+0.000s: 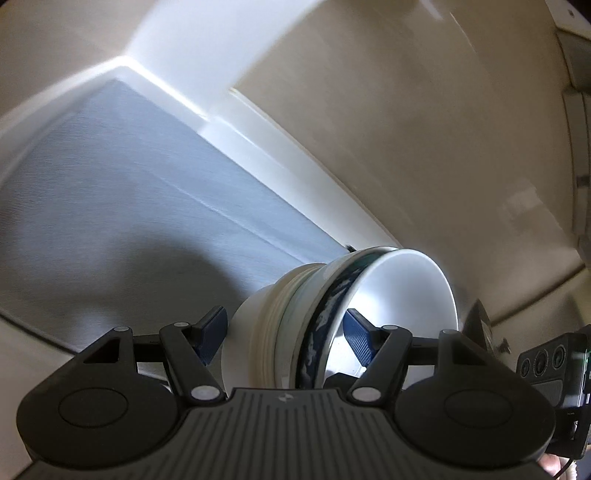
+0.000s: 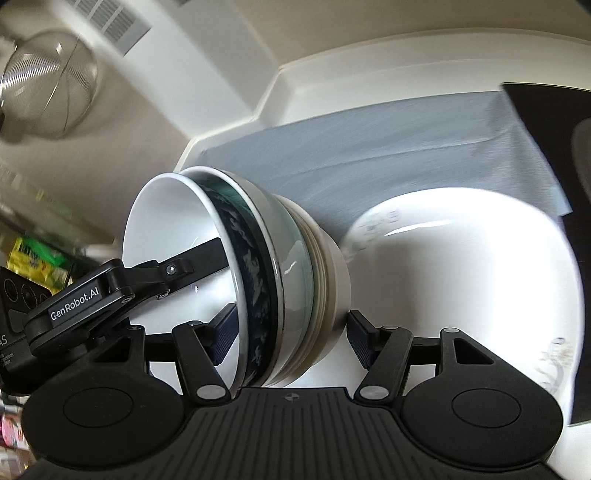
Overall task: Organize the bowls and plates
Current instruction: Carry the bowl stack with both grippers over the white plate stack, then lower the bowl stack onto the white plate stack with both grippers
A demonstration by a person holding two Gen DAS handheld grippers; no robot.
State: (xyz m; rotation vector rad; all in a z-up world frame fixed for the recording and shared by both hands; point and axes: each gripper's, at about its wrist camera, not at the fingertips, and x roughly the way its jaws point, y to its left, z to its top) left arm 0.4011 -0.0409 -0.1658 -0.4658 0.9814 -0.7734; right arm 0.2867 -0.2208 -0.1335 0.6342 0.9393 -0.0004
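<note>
You have a white bench (image 1: 177, 88) under a grey-blue cloth (image 2: 369, 147), beige walls (image 1: 406, 129), and a ceiling vent (image 2: 110, 18).

Black gripper (image 1: 283, 334), blue ribbed pads (image 1: 212, 328)

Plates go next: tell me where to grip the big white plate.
Take the big white plate by its thin rim, probably from the near edge in the right wrist view: it looks flat-lying and too wide to span. Pinch over and under.
</note>
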